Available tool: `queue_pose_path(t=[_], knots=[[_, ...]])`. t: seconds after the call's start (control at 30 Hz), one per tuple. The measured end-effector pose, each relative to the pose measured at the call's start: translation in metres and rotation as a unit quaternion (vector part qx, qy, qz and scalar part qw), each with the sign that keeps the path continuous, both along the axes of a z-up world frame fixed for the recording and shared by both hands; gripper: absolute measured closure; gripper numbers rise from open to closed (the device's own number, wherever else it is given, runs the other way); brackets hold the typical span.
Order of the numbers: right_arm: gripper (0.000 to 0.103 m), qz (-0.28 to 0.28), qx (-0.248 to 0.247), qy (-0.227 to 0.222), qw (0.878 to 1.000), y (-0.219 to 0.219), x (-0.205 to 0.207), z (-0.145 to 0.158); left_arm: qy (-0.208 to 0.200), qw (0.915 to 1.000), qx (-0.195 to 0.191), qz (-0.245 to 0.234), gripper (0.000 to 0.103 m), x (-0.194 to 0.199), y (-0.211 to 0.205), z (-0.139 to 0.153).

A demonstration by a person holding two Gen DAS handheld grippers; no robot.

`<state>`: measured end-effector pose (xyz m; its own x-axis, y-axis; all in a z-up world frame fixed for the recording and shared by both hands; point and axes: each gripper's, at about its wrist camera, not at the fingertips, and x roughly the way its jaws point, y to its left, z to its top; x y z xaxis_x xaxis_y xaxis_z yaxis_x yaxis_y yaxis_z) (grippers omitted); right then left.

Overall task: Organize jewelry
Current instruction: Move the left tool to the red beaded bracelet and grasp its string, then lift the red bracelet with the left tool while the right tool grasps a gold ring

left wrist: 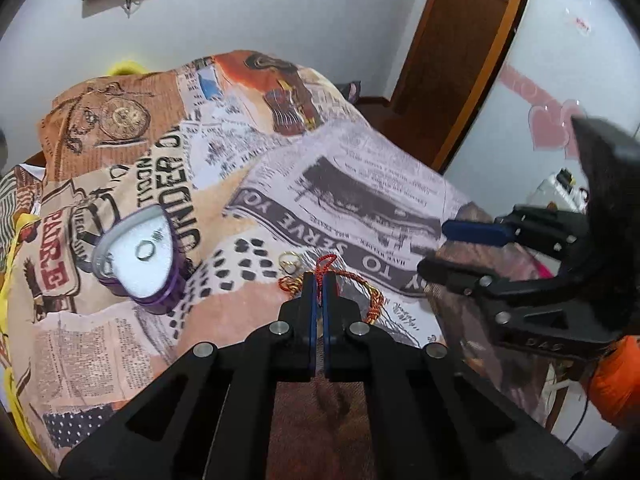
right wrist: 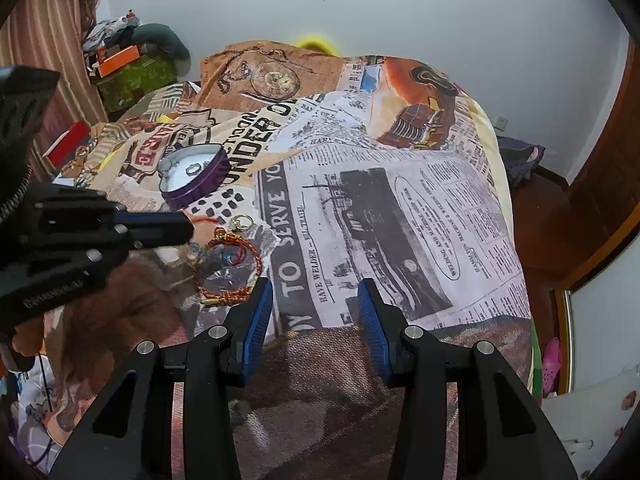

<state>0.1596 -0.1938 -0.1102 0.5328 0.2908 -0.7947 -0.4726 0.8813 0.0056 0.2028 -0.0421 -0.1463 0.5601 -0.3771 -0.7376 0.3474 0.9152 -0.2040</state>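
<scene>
My left hand-held gripper [left wrist: 319, 280] is clenched on the red cord bracelet [left wrist: 352, 280] lying on the bed [left wrist: 360, 184]; right hand-held gripper [right wrist: 316, 292] released. Lift slowly toward purple tin [left wrist: 140, 258], avoid snagging gold ring [left wrist: 289, 261].

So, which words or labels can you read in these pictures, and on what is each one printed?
"TO SERVE YO": dark banner on the printed bedcover, cut off at the fold.
"UNDER O": large black letters on the bedcover, beside the purple heart tin.
"HAVE WELDER — WILL TRAVEL": small line beside the banner.
"DAS": embossed on the right tongs.
The newspaper columns and the left tongs' embossed label: too small to read.
</scene>
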Motion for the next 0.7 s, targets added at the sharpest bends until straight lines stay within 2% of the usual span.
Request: queue_pose_path(t=[0.33,0.7], knots=[[0.063,0.019,0.005,0.009,1.000,0.018,0.000,-0.002,-0.017,0.9991,-0.008,0.039,0.102,-0.013,0.042,0.012],[0.063,0.074,0.008,0.032,0.997,0.058,-0.011,-0.010,0.005,0.9975,-0.005,0.070,0.102,-0.039,0.069,-0.016]])
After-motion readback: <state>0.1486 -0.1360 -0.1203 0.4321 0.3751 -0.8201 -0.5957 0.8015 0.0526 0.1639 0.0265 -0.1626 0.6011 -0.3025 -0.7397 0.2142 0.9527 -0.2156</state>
